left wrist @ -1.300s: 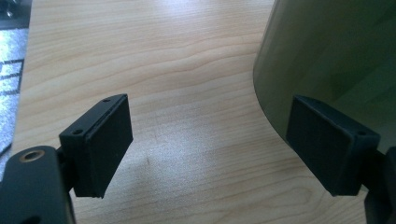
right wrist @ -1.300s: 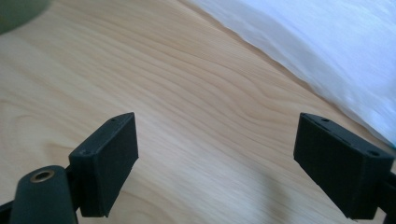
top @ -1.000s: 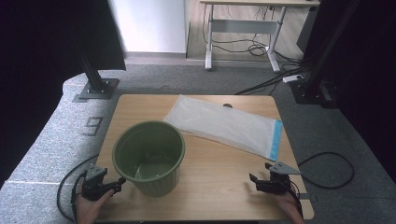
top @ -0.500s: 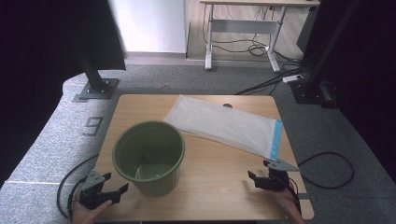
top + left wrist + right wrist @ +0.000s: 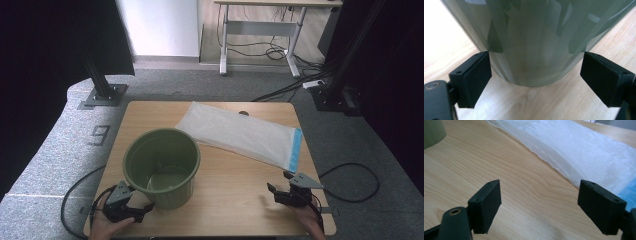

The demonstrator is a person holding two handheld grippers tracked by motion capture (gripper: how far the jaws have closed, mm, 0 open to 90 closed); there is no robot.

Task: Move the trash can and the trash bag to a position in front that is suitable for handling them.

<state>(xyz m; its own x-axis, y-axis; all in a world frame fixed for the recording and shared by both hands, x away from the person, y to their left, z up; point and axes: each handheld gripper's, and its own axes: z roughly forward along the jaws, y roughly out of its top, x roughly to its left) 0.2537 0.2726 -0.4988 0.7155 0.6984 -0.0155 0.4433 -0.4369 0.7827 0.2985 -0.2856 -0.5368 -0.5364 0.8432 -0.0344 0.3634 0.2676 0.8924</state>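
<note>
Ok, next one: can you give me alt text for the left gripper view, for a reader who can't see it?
A green bucket stands close in front of the left gripper on a light wooden table, its rounded base between the two black fingers. The fingers are spread wide at either side of the bucket's lower wall, not clamped on it.

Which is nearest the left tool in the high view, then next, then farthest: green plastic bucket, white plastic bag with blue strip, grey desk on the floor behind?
From the left tool:
1. Green plastic bucket, right beside it.
2. White plastic bag with blue strip, across the table's right half.
3. Grey desk, beyond the table's far edge.
</note>
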